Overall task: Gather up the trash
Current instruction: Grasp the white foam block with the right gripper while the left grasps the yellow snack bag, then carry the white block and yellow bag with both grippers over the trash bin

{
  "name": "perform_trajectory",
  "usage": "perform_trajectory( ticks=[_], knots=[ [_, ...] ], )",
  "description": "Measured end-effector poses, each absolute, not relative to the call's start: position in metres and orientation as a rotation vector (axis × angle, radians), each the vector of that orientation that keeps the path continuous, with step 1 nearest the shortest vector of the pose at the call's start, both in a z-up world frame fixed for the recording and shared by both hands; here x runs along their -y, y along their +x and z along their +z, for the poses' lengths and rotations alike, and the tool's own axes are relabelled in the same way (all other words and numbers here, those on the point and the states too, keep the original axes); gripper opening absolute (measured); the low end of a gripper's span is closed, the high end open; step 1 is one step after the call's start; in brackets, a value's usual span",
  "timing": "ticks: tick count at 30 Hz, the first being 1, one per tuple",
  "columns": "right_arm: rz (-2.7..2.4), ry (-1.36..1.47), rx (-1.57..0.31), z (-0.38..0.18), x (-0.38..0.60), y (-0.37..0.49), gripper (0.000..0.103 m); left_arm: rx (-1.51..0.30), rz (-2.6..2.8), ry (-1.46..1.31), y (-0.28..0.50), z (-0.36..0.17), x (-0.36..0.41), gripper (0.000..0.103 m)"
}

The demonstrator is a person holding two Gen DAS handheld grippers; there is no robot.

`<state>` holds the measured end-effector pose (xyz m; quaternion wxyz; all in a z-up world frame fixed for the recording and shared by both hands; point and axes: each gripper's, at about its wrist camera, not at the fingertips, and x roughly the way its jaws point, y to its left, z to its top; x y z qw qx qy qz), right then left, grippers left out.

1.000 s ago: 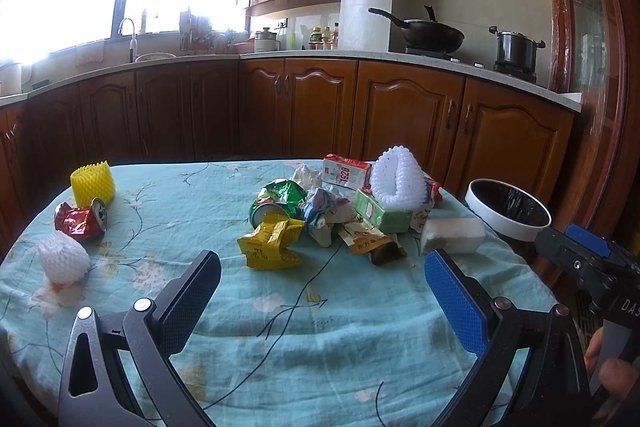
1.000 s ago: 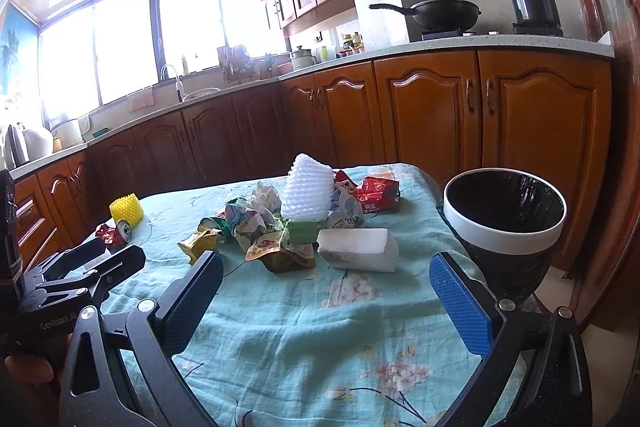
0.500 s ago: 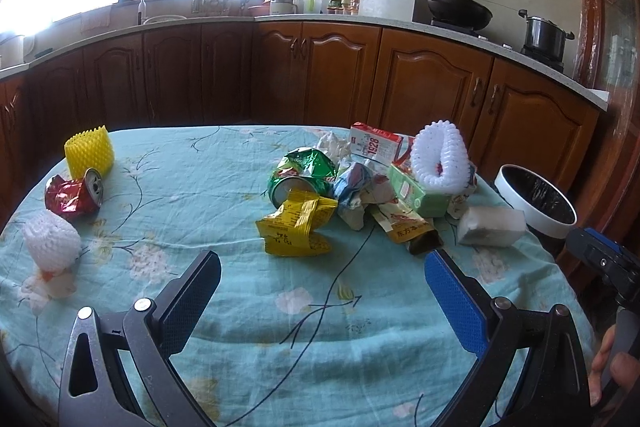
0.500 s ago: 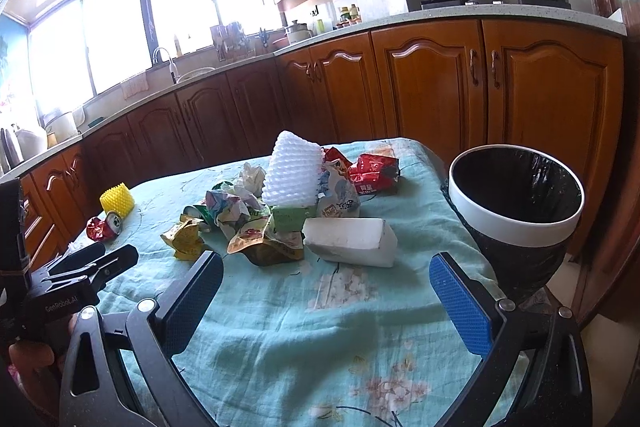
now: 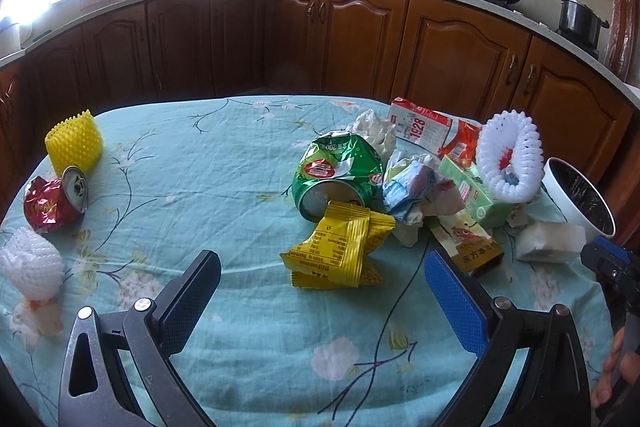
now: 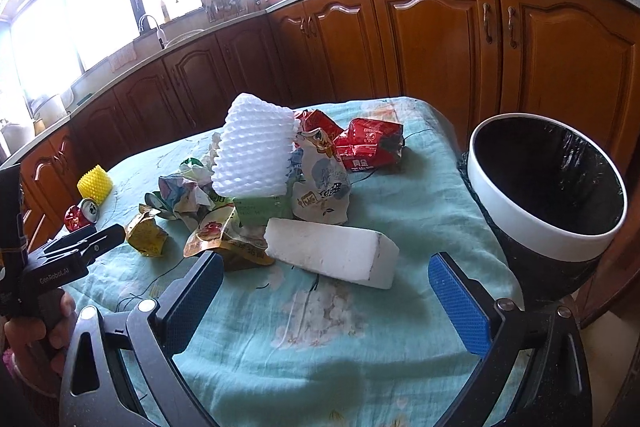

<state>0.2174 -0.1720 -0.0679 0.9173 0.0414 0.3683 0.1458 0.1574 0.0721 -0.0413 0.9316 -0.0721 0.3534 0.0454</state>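
Both tongs hang low over the near edge of the table (image 5: pixel 224 163), pointing across the teal flowered cloth toward the kitchen cabinets, and both stand wide apart with nothing between their pads.

The left gripper (image 5: pixel 320 291) is held level, its black pad on one side and blue pad on the other. Just ahead of it, slightly toward the blue pad, lies a yellow wrapper (image 5: pixel 340 251), and right behind that a crushed green can (image 5: pixel 336 175) leaning into a heap of crumpled paper and cartons. Far off to the black-pad side sit a red can (image 5: pixel 54 201), a yellow foam sleeve (image 5: pixel 74 143) and a white foam net (image 5: pixel 30 267).

The right gripper (image 6: pixel 324 291) is tipped slightly downward. A white foam block (image 6: pixel 332 251) lies directly ahead of the open tongs, between the lines of the two pads, close but not touched. Beyond it rises a white foam net sleeve (image 6: pixel 256 151) on top of the heap. Off past the blue pad stands the trash bin (image 6: pixel 548 223), white-rimmed with a black liner, beside the table's edge.

At the far left of the right wrist view, a hand (image 6: pixel 32 331) grips the left tool's handle.
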Motion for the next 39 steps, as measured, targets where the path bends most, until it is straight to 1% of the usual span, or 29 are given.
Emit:
perform_trajectory(
  ticks=[2, 4, 5, 6, 7, 8, 9, 11, 13, 14, 15, 17, 21, 32, 39],
  knots=[
    [0.304, 0.082, -0.777, -0.073, 0.172, 0.226, 0.101, -0.741, 0.092, -0.15, 0.169, -0.047, -0.075, 0.102],
    [0.308, 0.079, -0.799, -0.078, 0.172, 0.234, 0.098, -0.757, 0.087, -0.157, 0.179, -0.053, -0.076, 0.101],
    [0.314, 0.083, -0.81, -0.08, 0.172, 0.237, 0.092, -0.764, 0.084, -0.159, 0.183, -0.056, -0.076, 0.098],
    [0.321, 0.09, -0.821, -0.082, 0.173, 0.239, 0.084, -0.772, 0.079, -0.159, 0.186, -0.058, -0.076, 0.096],
    [0.326, 0.098, -0.83, -0.085, 0.174, 0.24, 0.078, -0.78, 0.073, -0.159, 0.189, -0.061, -0.076, 0.091],
    [0.326, 0.103, -0.838, -0.087, 0.175, 0.241, 0.07, -0.789, 0.064, -0.16, 0.192, -0.064, -0.076, 0.083],
    [0.328, 0.11, -0.837, -0.088, 0.176, 0.241, 0.069, -0.797, 0.056, -0.162, 0.195, -0.066, -0.076, 0.077],
    [0.332, 0.122, -0.827, -0.087, 0.179, 0.239, 0.066, -0.811, 0.046, -0.163, 0.198, -0.07, -0.076, 0.057],
    [0.333, 0.126, -0.818, -0.085, 0.18, 0.235, 0.061, -0.815, 0.036, -0.167, 0.199, -0.072, -0.077, 0.049],
    [0.334, 0.133, -0.812, -0.084, 0.183, 0.233, 0.057, -0.809, 0.037, -0.165, 0.198, -0.072, -0.077, 0.043],
    [0.334, 0.141, -0.809, -0.083, 0.183, 0.232, 0.054, -0.805, 0.034, -0.164, 0.195, -0.071, -0.077, 0.042],
    [0.337, 0.155, -0.807, -0.082, 0.187, 0.229, 0.051, -0.789, 0.023, -0.167, 0.189, -0.068, -0.076, 0.042],
    [0.338, 0.165, -0.796, -0.078, 0.191, 0.221, 0.048, -0.746, 0.011, -0.153, 0.171, -0.056, -0.067, 0.041],
    [0.306, 0.192, -0.706, -0.049, 0.218, 0.201, 0.047, -0.674, -0.144, -0.153, 0.146, -0.016, -0.025, 0.041],
    [0.236, 0.223, -0.673, -0.036, 0.256, 0.197, 0.047, -0.675, -0.251, -0.117, 0.152, -0.009, 0.015, 0.041]
  ],
)
